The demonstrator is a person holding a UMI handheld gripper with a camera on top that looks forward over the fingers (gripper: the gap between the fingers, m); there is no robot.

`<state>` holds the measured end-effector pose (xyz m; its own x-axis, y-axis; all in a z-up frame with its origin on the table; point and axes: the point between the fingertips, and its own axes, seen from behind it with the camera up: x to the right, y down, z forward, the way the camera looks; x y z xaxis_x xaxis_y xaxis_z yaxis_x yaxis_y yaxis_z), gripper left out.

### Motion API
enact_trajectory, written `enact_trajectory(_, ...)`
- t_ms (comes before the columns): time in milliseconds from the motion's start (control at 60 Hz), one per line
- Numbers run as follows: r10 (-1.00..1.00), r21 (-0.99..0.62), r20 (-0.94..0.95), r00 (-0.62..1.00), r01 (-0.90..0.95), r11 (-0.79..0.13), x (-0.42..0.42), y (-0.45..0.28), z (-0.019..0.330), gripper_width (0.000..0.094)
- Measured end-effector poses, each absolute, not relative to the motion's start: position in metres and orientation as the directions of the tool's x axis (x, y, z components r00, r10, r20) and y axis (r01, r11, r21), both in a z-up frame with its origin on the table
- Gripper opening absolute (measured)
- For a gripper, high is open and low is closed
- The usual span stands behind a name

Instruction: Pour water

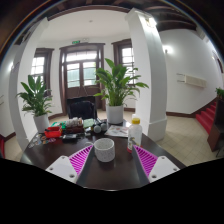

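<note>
A white cup stands upright on the dark round table, just ahead of my gripper and roughly between the finger tips, with a gap at each side. A clear water bottle with a white cap stands beyond the right finger. The two fingers with magenta pads are spread wide apart and hold nothing.
Several small items, among them red and green things and a dark object, lie at the table's far side. Potted plants stand behind it, another plant at the left. A white pillar rises at the right.
</note>
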<state>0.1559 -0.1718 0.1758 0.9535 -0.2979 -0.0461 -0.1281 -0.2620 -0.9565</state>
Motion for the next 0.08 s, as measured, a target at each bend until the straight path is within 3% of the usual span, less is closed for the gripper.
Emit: enact_trajectory(83, -0.3, -0.957, -0.033, 0.953, -0.117, -0.265, 0.1535, -0.1739, 0.1763, 0.0754)
